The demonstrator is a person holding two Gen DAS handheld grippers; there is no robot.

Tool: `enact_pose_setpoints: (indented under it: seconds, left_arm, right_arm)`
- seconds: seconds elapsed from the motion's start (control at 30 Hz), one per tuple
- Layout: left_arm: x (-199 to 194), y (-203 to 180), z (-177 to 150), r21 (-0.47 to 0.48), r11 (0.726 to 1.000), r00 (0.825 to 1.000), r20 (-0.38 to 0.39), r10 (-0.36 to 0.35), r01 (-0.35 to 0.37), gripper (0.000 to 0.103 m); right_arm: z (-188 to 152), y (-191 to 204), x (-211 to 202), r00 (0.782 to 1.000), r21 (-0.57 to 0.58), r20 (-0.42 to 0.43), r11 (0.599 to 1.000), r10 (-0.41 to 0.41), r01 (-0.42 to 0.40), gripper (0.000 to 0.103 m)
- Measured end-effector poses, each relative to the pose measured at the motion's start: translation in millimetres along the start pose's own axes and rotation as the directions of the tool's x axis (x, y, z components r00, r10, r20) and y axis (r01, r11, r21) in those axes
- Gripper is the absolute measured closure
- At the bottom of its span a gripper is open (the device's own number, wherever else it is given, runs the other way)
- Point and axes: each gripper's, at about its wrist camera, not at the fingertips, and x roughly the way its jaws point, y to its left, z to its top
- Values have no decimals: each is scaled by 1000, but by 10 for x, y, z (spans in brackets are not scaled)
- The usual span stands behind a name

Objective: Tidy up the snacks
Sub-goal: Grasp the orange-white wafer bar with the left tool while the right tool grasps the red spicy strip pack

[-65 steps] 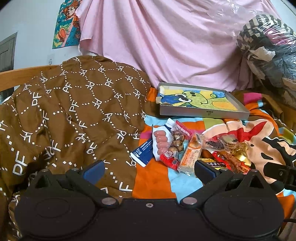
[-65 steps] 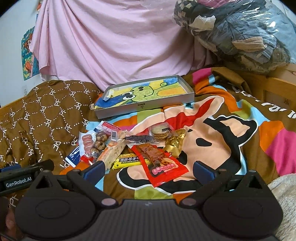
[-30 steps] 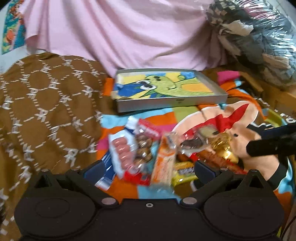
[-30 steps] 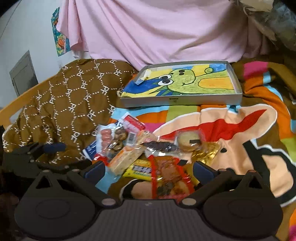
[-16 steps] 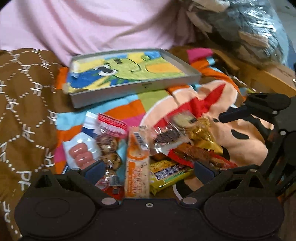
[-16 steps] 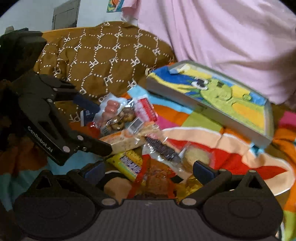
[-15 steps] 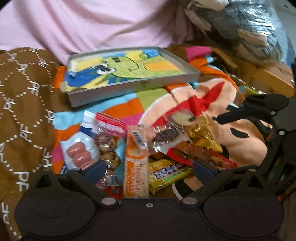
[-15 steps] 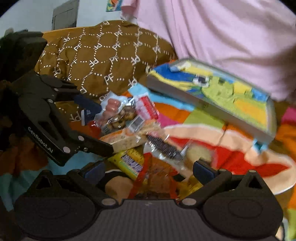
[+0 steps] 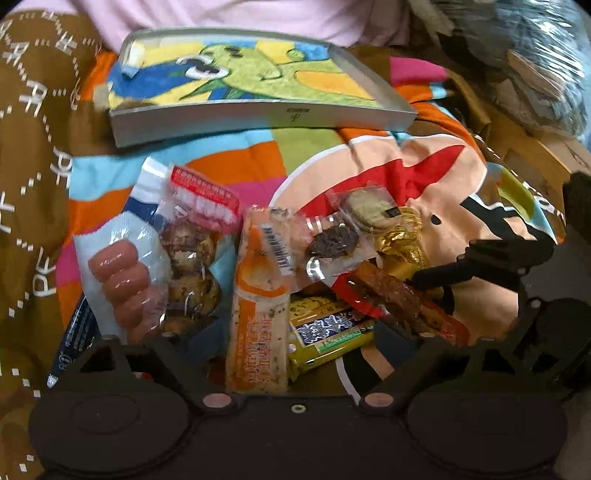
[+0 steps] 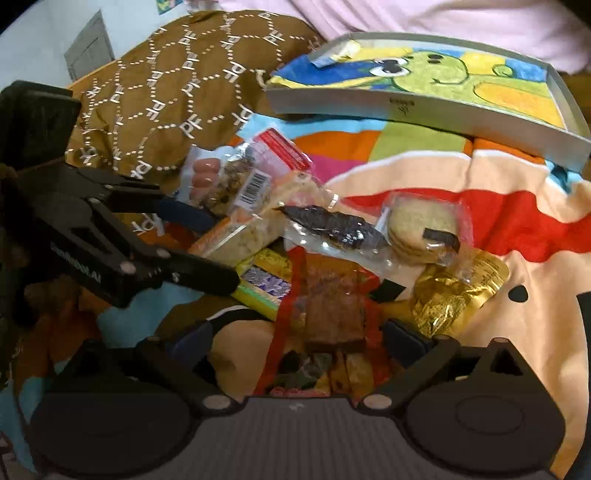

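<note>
A pile of snack packets lies on a colourful blanket. In the left wrist view, my open left gripper (image 9: pixel 295 332) straddles an orange biscuit bar (image 9: pixel 258 314) and a yellow chocolate bar (image 9: pixel 328 332); a sausage pack (image 9: pixel 118 280) lies at the left. In the right wrist view, my open right gripper (image 10: pixel 299 339) straddles a red dried-meat packet (image 10: pixel 332 310). A cookie pack (image 10: pixel 421 229), a gold packet (image 10: pixel 454 291) and a dark snack (image 10: pixel 332 225) lie beyond it. The shallow grey box (image 10: pixel 424 107) with a cartoon lining stands behind the pile.
A brown quilted cover (image 9: pixel 33 147) lies at the left. Pink cloth (image 10: pixel 443 18) hangs behind the box. Bagged clothes (image 9: pixel 517 55) sit at the back right. My left gripper's fingers (image 10: pixel 199 277) show at the pile's left edge in the right wrist view.
Both grippers have moved forward and down onto the snack pile. Each stays open, now with packets between its fingers.
</note>
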Motion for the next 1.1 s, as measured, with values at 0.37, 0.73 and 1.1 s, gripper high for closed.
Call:
enact_pose_setpoints:
  seconds: [0.37, 0.73, 1.1]
  left_arm:
    - [112, 126, 59, -94, 994, 996, -83, 43, -50, 50]
    - [189, 53, 142, -117, 980, 980, -141, 142, -159, 64]
    - [110, -106, 171, -268, 940, 959, -242, 147, -212, 66]
  right_arm:
    - [9, -33, 38, 999, 23, 4, 998, -50, 50, 25]
    - [-16, -22, 92, 995, 9, -9, 995, -102, 102, 43]
    - [-55, 132, 70, 987, -84, 16, 983, -159, 160, 55]
